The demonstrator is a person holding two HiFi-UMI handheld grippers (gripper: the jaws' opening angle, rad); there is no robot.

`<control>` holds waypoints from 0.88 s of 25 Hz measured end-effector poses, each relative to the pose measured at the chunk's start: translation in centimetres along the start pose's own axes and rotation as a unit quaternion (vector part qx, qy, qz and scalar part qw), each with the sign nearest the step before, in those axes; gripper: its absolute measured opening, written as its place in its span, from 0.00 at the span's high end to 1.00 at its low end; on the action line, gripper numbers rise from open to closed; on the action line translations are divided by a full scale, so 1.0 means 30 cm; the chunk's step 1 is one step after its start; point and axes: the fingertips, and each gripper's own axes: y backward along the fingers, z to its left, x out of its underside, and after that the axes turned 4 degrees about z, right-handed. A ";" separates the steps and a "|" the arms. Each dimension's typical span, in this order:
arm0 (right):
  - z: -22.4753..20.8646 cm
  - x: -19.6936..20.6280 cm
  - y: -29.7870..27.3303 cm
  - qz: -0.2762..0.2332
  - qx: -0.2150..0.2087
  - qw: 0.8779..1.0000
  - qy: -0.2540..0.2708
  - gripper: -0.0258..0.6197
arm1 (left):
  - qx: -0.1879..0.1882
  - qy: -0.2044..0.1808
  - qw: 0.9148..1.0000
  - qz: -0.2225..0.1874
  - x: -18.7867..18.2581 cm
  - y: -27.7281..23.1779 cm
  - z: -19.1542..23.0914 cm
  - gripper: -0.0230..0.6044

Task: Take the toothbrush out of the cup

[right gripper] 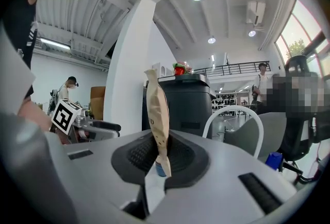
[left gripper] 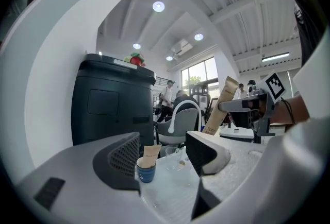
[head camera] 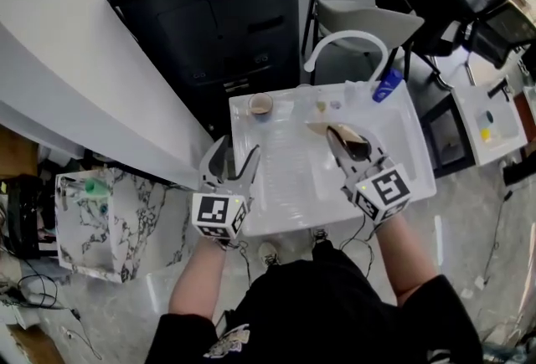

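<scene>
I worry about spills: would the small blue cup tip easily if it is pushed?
Probably yes: the cup looks small and light, standing loose on the white table. The paper packet leaning in it may lever it over if bumped.

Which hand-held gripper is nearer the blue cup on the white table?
Left. The left hand-held gripper, jaws open, sits just before the blue cup; the right hand-held gripper, clamping a paper packet, is farther right.

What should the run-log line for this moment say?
right gripper: shut on wrapped toothbrush, over white table | left gripper: open, empty | cup: on table, second paper packet inside
</scene>
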 end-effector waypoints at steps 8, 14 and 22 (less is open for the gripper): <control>0.003 0.055 -0.002 0.019 0.008 1.000 -0.012 0.92 | 0.029 -0.026 0.999 0.025 0.109 -0.123 0.048 0.54; -0.016 0.111 -0.043 0.031 0.012 0.999 -0.034 0.91 | 0.032 -0.049 0.997 0.057 0.210 -0.233 0.109 0.54; -0.075 0.211 -0.083 0.058 0.017 0.996 -0.061 0.91 | 0.056 -0.106 0.989 0.088 0.306 -0.422 0.139 0.54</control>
